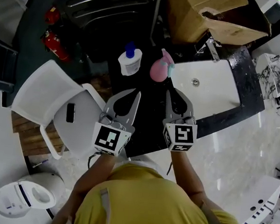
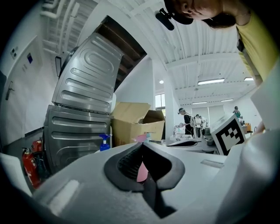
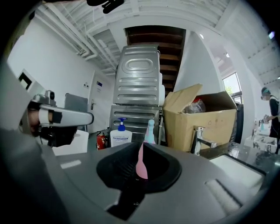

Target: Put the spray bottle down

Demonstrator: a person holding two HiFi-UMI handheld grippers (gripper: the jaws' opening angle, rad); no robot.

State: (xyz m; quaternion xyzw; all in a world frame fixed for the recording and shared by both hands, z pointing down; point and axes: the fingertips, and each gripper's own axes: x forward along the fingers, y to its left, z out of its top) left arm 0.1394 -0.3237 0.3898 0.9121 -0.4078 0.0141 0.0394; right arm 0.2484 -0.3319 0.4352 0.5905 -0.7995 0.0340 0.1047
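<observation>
The pink spray bottle (image 1: pixel 158 69) with a teal nozzle stands upright on the dark counter (image 1: pixel 148 115), left of the sink. My right gripper (image 1: pixel 171 93) hovers just in front of it. The jaws are together, hold nothing, and stand a little apart from the bottle. In the right gripper view the spray bottle (image 3: pixel 141 165) shows through the slit behind the right gripper (image 3: pixel 141 144). My left gripper (image 1: pixel 137 95) is level beside it, shut and empty. In the left gripper view the left gripper (image 2: pixel 142 145) points at the same spray bottle (image 2: pixel 141 171).
A white pump bottle (image 1: pixel 130 61) with a blue head stands left of the spray bottle. The white sink (image 1: pixel 215 91) and its tap (image 1: pixel 212 49) lie to the right, with a cardboard box (image 1: pixel 207 15) behind. A white chair (image 1: pixel 44 96) carries a phone (image 1: pixel 70 112). Red extinguishers (image 1: pixel 55 45) stand at far left.
</observation>
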